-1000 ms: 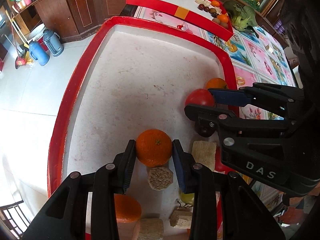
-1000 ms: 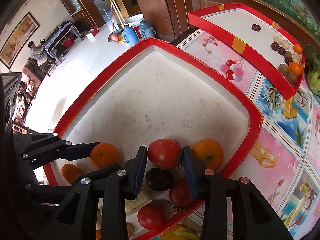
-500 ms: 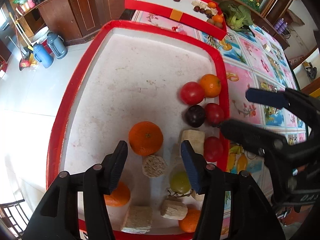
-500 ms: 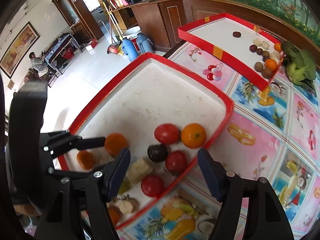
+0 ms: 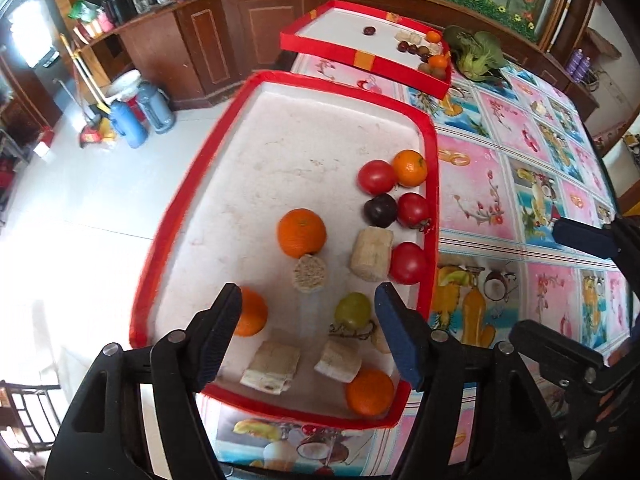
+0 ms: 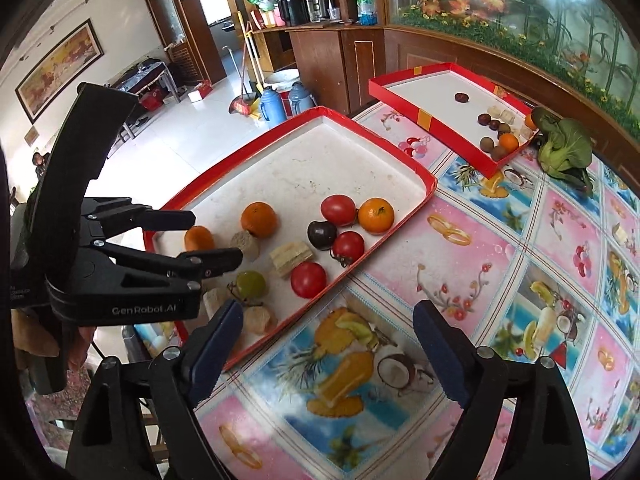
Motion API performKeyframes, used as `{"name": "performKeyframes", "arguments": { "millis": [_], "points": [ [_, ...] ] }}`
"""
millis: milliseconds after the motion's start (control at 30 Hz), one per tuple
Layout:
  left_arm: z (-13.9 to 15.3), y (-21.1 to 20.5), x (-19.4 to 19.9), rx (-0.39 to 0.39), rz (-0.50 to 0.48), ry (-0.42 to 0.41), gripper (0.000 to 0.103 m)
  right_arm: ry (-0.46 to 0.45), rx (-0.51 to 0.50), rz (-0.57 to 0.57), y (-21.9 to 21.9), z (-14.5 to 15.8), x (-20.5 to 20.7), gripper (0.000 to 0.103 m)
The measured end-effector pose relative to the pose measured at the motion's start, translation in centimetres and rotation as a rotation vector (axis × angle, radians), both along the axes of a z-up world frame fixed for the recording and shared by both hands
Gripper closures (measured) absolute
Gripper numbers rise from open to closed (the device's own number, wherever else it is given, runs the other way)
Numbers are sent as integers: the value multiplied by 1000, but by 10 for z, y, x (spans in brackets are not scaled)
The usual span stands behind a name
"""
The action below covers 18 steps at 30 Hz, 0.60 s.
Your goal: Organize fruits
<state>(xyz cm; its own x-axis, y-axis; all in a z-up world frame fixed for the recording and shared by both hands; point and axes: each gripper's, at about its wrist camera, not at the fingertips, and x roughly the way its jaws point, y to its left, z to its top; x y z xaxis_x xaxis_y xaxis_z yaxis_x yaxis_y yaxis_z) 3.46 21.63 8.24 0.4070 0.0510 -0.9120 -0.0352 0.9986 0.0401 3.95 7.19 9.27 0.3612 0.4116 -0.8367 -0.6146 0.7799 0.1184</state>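
Left tongs (image 5: pixel 308 334) spread wide, empty, above near end of tray (image 5: pixel 431 184). Right tongs (image 6: pixel 328 340) spread wide, empty, over tabletop (image 6: pixel 460 280) beside tray. Tomatoes (image 6: pixel 338 209), oranges (image 6: pixel 376 215), plum (image 6: pixel 321 235), grape (image 6: pixel 251 284) lie in tray's near half.

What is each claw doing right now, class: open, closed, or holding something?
Left claw: open, holding nothing, above the near end of the red tray.
Right claw: open, holding nothing, over the patterned tablecloth.
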Motion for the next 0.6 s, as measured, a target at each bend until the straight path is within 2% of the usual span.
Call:
{"name": "performKeyframes", "arguments": {
  "millis": [100,267,600],
  "points": [
    [7,3,-8,18,44,-27,28,4,15,-8,-6,3,-4,10],
    [7,9,-18,-83,94,-10,28,16,32,-27,-14,4,-10,5],
    [-4,-7,-36,-83,109,34,28,-2,-11,41,-13,2,-31,3]
  ]
}}
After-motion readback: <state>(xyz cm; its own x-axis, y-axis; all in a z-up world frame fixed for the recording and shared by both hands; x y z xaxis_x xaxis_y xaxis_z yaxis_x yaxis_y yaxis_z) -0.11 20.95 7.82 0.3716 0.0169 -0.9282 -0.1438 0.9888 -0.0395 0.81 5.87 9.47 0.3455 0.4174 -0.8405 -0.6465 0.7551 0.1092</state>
